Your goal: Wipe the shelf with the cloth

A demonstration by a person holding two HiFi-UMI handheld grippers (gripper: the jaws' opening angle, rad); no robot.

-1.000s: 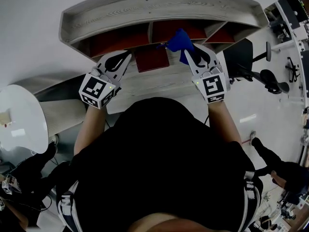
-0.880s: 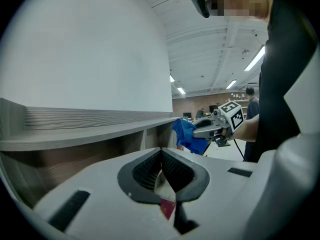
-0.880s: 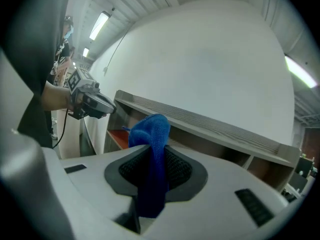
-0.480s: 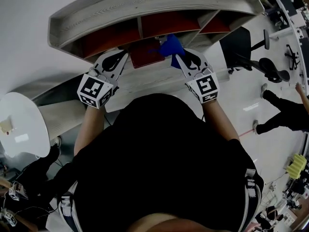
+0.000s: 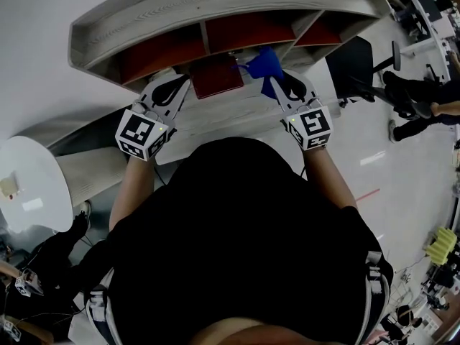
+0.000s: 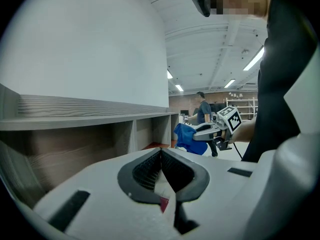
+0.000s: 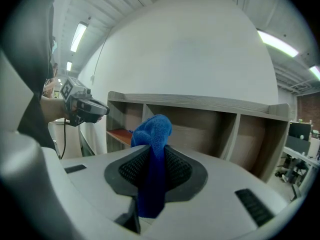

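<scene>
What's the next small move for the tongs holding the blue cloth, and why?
Probably ease the right tongs forward until the blue cloth meets the shelf: the cloth is clamped but appears to hang in front of the shelf, not touching it.

Both arms extended; left tool (image 5: 185,85) jaws together; right tool (image 5: 273,82) pinching cloth (image 5: 266,62).

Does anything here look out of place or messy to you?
Only one thing: a red-brown panel lies out in front of the shelf, while the other red surfaces sit inside the compartments. It may have slid out, though I cannot be sure. Nothing spilled or broken shows.
</scene>
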